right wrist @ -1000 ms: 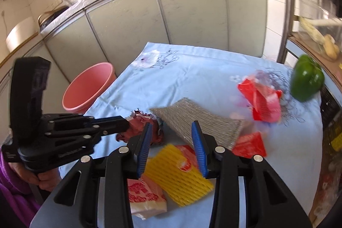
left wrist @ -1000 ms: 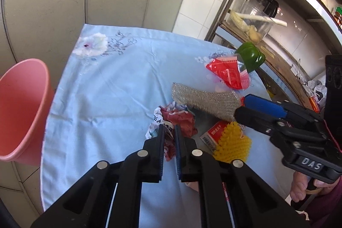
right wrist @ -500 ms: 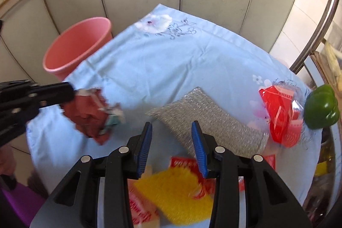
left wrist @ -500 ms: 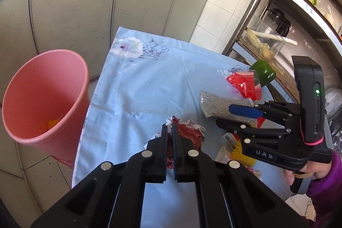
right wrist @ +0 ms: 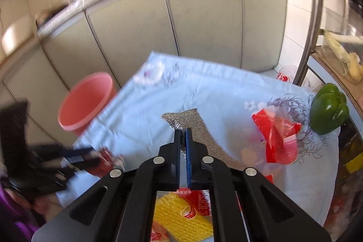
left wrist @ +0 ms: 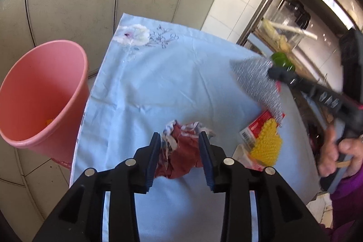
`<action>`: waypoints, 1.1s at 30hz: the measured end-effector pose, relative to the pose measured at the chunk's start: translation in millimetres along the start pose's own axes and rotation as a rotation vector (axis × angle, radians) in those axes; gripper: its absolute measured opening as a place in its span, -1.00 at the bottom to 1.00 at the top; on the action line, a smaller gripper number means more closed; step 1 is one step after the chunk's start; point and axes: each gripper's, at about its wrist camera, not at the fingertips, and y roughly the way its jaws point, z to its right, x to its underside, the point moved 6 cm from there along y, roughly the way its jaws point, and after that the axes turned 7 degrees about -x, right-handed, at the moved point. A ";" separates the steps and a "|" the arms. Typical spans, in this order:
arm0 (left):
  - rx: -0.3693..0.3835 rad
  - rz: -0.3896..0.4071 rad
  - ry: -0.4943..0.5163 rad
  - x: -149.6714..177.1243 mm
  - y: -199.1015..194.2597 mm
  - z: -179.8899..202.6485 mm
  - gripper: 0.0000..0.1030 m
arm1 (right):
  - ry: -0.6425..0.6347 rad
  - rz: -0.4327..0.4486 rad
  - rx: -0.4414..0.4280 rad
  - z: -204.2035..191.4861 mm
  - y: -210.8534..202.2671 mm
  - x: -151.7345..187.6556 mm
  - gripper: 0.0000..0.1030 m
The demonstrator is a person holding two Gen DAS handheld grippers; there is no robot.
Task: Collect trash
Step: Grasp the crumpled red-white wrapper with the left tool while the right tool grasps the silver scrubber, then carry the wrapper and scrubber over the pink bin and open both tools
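In the left wrist view, the left gripper [left wrist: 180, 154] is seen with its jaws spread wide, and a crumpled red wrapper [left wrist: 181, 150] lies between them without being pinched; whether it rests on the blue tablecloth [left wrist: 163, 74] or is falling cannot be told. The pink bin [left wrist: 43, 92] stands off the left edge of the tablecloth, just beside it, with something orange at its bottom. Toward the right side of the tablecloth, a silver mesh scrubber [left wrist: 256, 83] is held up by the right gripper [left wrist: 275, 74], above a yellow bumpy pad [left wrist: 267, 142] and a red packet [left wrist: 256, 126]. In the right wrist view, the right gripper [right wrist: 183, 142] is shown closed down to a narrow slit on the near edge of the silver mesh scrubber [right wrist: 186, 121]. A red plastic bag [right wrist: 279, 135] lies on the right part of the tablecloth [right wrist: 204, 83], with a green pepper [right wrist: 329, 108] at its right edge; the yellow pad [right wrist: 179, 219] lies under the gripper. The pink bin [right wrist: 85, 101] is seen beyond the tablecloth's left edge, and the left gripper is blurred there. The wrapper is judged light, soft and springy, so it should be pinched across its bunched middle, since a loose flap may slip. The scrubber is judged limp and light, with a rough weave that grips well; an edge hold should serve, though it will droop.
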 end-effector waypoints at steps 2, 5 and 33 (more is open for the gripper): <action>-0.010 0.005 0.007 2.7 1.4 0.9 -0.33 | 0.033 0.035 -0.031 1.2 -13.2 -4.4 -0.91; -0.017 0.014 0.005 2.1 -0.1 0.3 -0.33 | 0.069 0.058 -0.071 2.2 -20.4 -8.2 -0.91; -0.286 0.366 -0.261 -42.3 -108.8 -153.3 -0.77 | -0.041 0.080 -0.536 -176.6 61.4 -100.2 -0.91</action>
